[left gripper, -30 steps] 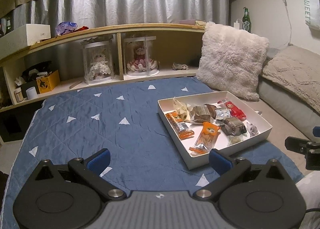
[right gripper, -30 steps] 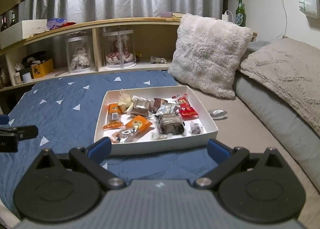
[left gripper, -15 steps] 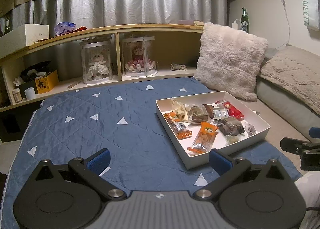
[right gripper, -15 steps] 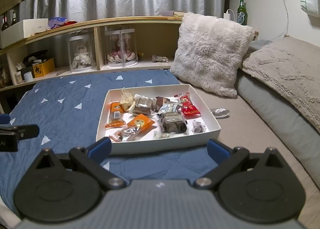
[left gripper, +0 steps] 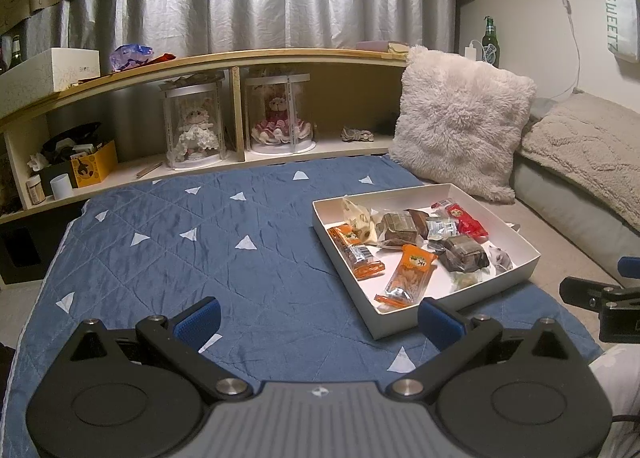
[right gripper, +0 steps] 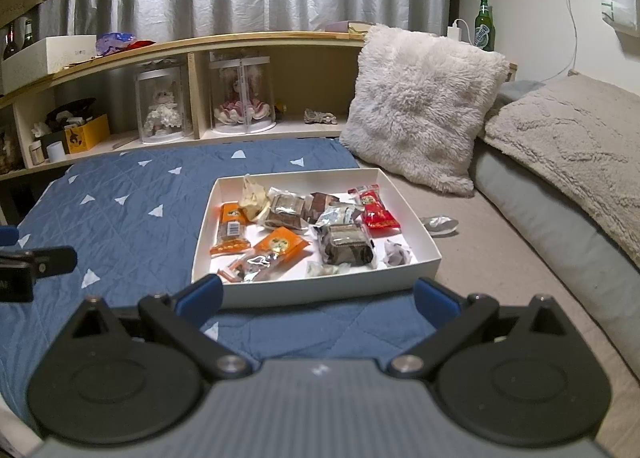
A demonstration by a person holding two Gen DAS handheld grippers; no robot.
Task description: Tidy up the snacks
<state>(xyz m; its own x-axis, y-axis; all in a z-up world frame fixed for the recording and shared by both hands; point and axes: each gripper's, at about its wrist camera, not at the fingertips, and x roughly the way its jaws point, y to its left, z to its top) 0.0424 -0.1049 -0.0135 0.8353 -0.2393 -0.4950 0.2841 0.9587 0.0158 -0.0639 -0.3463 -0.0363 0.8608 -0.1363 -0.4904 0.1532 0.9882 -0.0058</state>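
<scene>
We see a quilted blue bedspread (left gripper: 240,258) with a faint satin sheen, a matt white cardboard box (right gripper: 328,290), and glossy plastic snack wrappers (right gripper: 280,246) inside it. The fluffy pillow (right gripper: 420,110) looks shaggy, the shelf (left gripper: 240,58) pale smooth wood, the curtain (left gripper: 300,6) creased, silvery cloth. Our gripper (right gripper: 316,296) bodies are matt black plastic.
</scene>
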